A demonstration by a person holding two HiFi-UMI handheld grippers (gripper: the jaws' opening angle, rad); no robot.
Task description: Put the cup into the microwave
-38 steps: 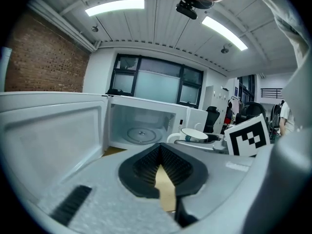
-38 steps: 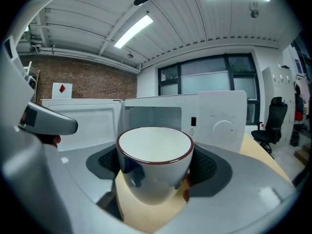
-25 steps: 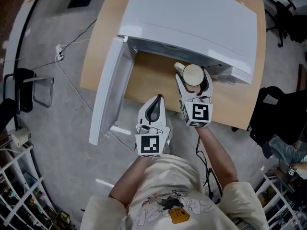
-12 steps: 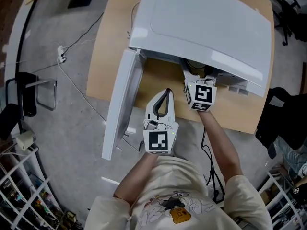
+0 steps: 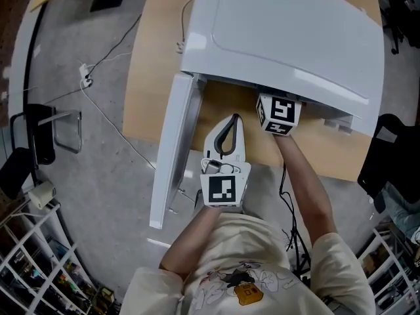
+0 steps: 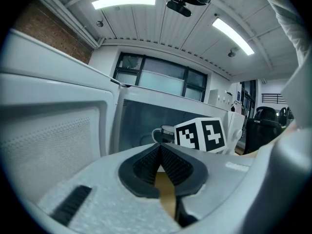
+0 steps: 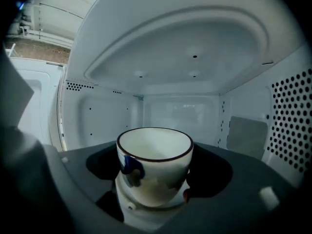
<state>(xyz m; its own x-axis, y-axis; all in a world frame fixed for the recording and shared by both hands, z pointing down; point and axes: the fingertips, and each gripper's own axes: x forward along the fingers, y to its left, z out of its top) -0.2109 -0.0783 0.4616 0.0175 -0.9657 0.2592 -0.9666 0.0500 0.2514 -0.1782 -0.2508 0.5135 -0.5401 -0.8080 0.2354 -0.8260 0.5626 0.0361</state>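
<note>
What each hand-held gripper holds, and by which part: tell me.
The right hand-held gripper clamps the cup by the sides of its body, inside the microwave. The left hand-held gripper holds nothing; its jaws are together.

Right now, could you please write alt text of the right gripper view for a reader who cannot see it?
The right gripper holds a white, dark-rimmed cup upright inside the microwave. White cavity walls and ceiling surround it.

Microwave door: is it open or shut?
Open. The door stands swung out from the microwave; the cup is seen inside its cavity.
</note>
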